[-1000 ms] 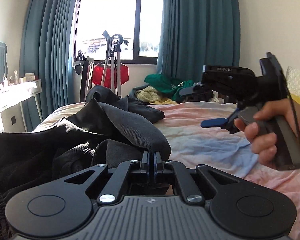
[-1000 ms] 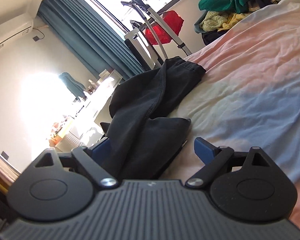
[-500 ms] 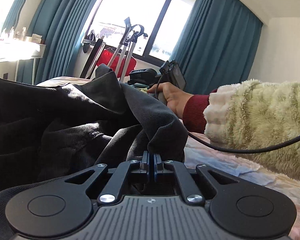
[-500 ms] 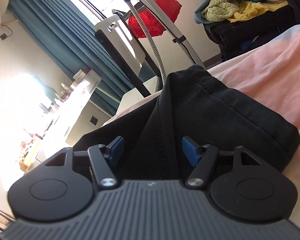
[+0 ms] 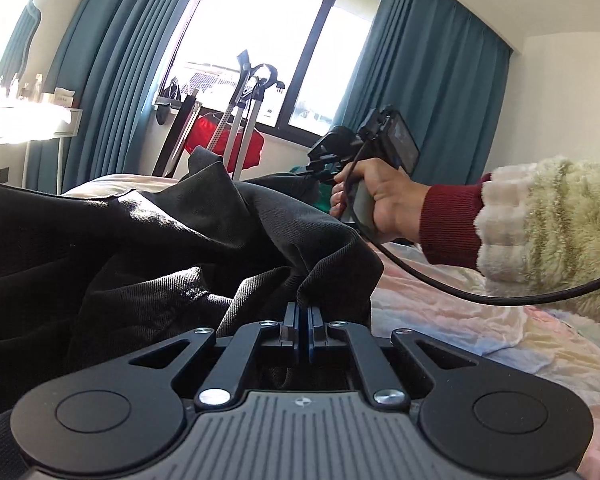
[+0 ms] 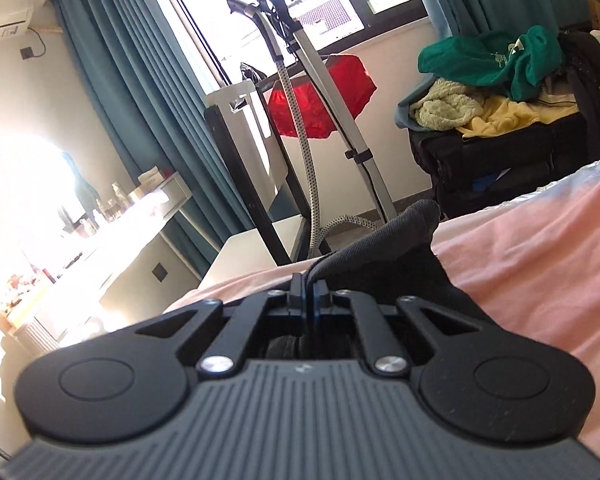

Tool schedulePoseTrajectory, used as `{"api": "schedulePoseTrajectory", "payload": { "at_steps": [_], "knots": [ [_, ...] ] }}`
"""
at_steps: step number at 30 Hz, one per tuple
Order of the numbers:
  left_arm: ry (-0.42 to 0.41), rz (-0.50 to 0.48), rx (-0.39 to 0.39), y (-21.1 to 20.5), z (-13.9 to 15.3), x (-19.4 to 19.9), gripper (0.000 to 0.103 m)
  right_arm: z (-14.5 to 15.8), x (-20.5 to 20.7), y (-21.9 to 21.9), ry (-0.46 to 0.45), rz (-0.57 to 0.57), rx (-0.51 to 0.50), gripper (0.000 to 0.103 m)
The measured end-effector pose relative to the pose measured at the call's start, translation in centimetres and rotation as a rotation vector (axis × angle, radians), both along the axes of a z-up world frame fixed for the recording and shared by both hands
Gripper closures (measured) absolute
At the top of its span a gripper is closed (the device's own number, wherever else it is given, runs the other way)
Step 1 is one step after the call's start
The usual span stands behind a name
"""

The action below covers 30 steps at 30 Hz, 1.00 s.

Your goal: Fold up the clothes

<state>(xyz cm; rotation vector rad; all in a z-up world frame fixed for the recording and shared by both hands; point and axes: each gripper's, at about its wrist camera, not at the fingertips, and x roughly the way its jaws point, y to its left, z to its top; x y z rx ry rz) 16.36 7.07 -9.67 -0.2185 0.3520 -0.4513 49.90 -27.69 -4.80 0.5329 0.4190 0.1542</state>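
So both claws are clamped on the crumpled black twill garment (image 5: 148,248): left claw (image 5: 302,320) pinches a fold, right claw (image 6: 307,294) grips its edge on the pink bed sheet (image 6: 540,264).

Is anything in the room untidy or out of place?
Yes. Green, yellow and cream clothes lie heaped loosely on a black suitcase under the window. The black garment on the bed is bunched, held by both tools.

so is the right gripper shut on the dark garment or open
Shut on it: in its wrist view the right gripper has both fingers pressed together on a fold of the dark garment.
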Motion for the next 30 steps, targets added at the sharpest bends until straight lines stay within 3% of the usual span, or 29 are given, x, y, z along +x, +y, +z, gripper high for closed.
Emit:
{"api": "schedulePoseTrajectory", "payload": {
  "at_steps": [6,10,12,17,22,24,28,30],
  "knots": [
    [-0.022,-0.009,0.02,-0.5,1.5,-2.0,0.099,4.4,-12.4,-8.3,-0.06,-0.136,0.037,0.097],
    [-0.025,-0.033,0.053,-1.5,2.2,-3.5,0.099,5.4,-22.1,-14.3,-0.098,-0.266,0.028,0.097],
    [-0.025,-0.041,0.088,-2.3,2.2,-4.1,0.099,4.6,-27.0,-16.8,-0.1,-0.335,0.044,0.097],
    [0.035,-0.054,0.17,-3.9,1.5,-5.0,0.098,-1.1,-37.8,-22.8,0.041,-0.494,0.204,0.097],
    [0.096,-0.047,0.175,-4.0,1.5,-5.7,0.097,-7.5,-42.6,-26.3,0.266,-0.529,0.485,0.096],
    [0.107,-0.039,0.175,-3.8,1.6,-5.9,0.097,-8.3,-43.5,-26.4,0.275,-0.51,0.535,0.096],
    [0.114,-0.028,0.181,-3.6,1.6,-6.2,0.096,-8.3,-44.1,-25.6,0.246,-0.501,0.504,0.095],
    [0.119,-0.026,0.179,-3.5,1.5,-6.2,0.096,-8.9,-44.2,-25.9,0.22,-0.505,0.562,0.095]
  ]
}}
